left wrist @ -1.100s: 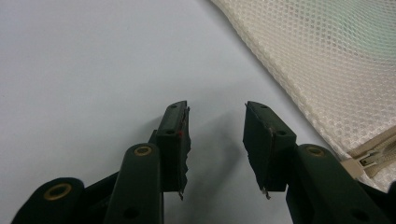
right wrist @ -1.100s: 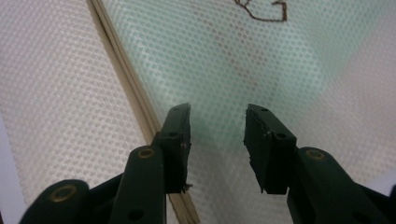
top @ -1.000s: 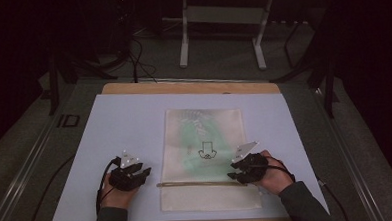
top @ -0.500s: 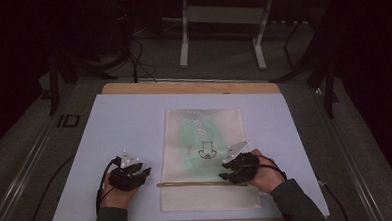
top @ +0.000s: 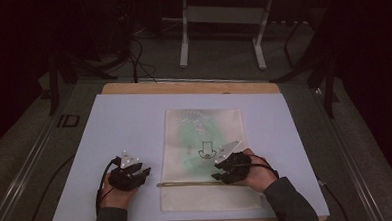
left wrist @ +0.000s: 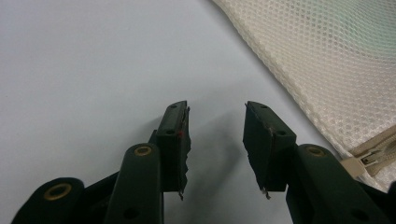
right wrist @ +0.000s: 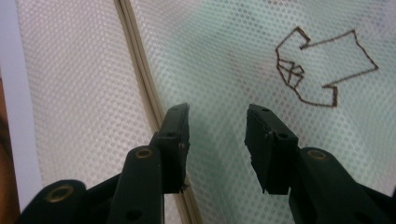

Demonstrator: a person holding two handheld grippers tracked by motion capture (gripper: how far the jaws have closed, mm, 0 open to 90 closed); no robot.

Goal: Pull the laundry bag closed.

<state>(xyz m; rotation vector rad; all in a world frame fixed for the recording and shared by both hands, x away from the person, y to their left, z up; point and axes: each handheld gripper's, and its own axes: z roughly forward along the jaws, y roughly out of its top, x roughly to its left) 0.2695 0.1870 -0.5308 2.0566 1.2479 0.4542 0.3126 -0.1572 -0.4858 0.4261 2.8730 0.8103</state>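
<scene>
My right gripper [top: 221,170] and left gripper [top: 136,172] both gape empty; the mesh bag [top: 203,135], mid-frame, looks light and floppy, so I'd pinch its zipper [top: 187,183].

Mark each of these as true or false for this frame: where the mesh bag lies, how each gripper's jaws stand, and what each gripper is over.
1. The mesh laundry bag lies flat on the white sheet. True.
2. The left gripper is clamped on the zipper pull. False: its jaws stand apart with nothing between them, over the white sheet beside the bag; the zipper's end lies off to its side.
3. The right gripper is open above the mesh. True.
4. The bag's zipper runs along its far edge. False: it crosses the bag near the person's end.
5. A dark outline drawing shows on the bag. True.
</scene>
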